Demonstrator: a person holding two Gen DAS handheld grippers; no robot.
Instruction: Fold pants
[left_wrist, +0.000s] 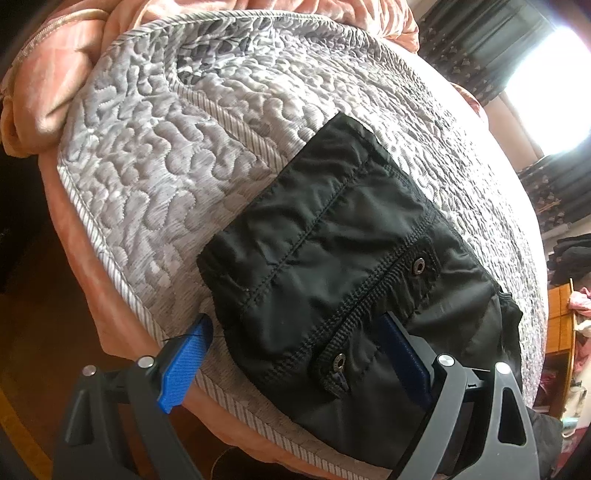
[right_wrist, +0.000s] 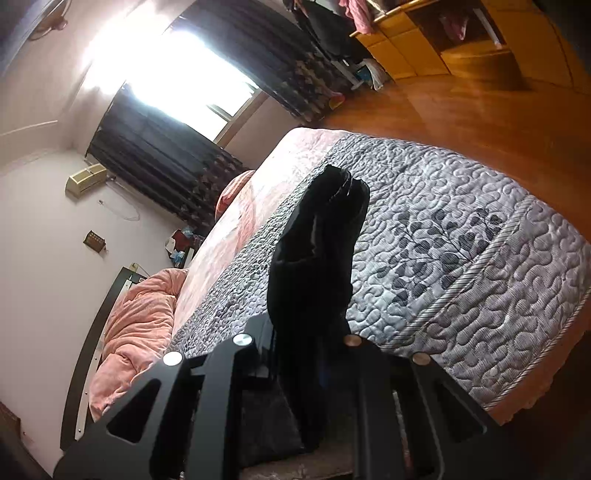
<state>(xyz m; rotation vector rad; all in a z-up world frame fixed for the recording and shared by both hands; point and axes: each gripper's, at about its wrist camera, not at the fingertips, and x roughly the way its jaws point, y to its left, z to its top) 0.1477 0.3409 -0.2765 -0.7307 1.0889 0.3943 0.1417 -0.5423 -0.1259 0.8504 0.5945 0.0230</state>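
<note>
Black pants (left_wrist: 332, 240) lie bunched on the grey quilted bed cover (left_wrist: 166, 166), close to its striped border, with two metal snaps showing at the waistband. My left gripper (left_wrist: 295, 350) hovers over them, open wide: one blue finger (left_wrist: 184, 362) is over the quilt's edge, the other (left_wrist: 402, 354) over the black cloth. In the right wrist view my right gripper (right_wrist: 310, 332) is shut on a stretch of the pants (right_wrist: 317, 240), which rises out from between the jaws above the quilt (right_wrist: 461, 258). The cloth hides its fingertips.
A pink blanket (left_wrist: 48, 92) is heaped along the quilt's far side, and more of the pink blanket (right_wrist: 140, 314) lies by the headboard. Wooden floor (right_wrist: 461, 110) surrounds the bed. Yellow cabinets (right_wrist: 443, 48) and a bright curtained window (right_wrist: 177, 66) stand beyond.
</note>
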